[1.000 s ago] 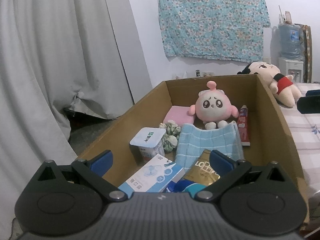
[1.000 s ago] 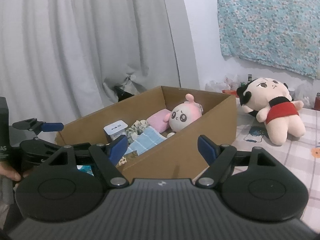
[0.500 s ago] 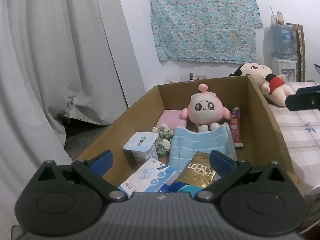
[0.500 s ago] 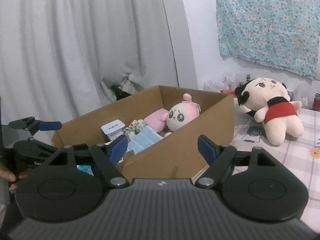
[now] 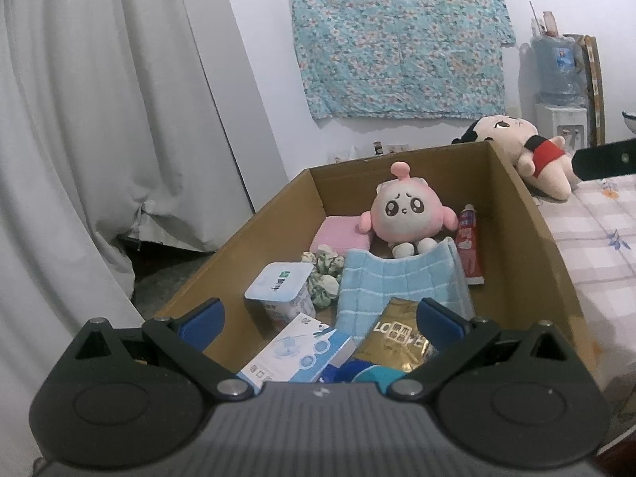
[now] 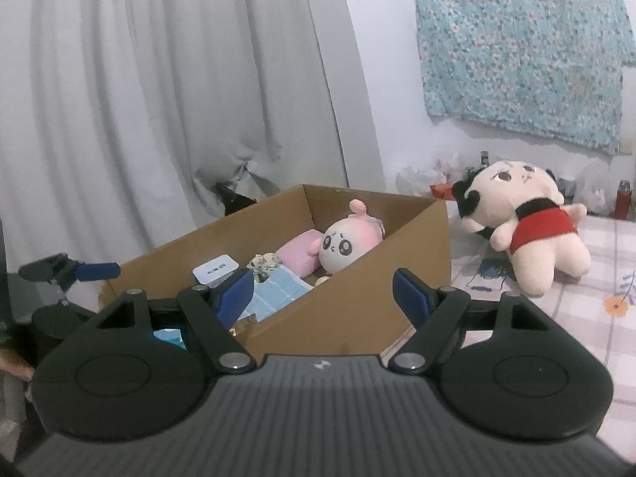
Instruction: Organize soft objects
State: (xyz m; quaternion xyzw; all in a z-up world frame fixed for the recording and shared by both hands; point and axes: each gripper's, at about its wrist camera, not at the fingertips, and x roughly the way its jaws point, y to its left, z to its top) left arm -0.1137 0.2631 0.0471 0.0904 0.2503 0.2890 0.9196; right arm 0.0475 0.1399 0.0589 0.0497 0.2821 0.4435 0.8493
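Currently both tools, left tool (image 5: 320,318) and right tool (image 6: 322,292), hang spread, empty; reaching past the cardboard box (image 6: 357,302) rim risks snagging the blue towel (image 5: 397,282).

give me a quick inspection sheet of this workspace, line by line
surface: checked cloth covers the bed or table; cardboard box stands on it.
job's things: pink plush, blue towel, pink pad and scrunchie lie in the box; big doll lies outside, right of it.
clutter: white tub, red tube, gold packet, blue-white carton in the box.
grippers: left gripper open, empty, over the box's near end; right gripper open, empty.
cables: nothing seen.
surroundings: white curtain, floral cloth, water dispenser.
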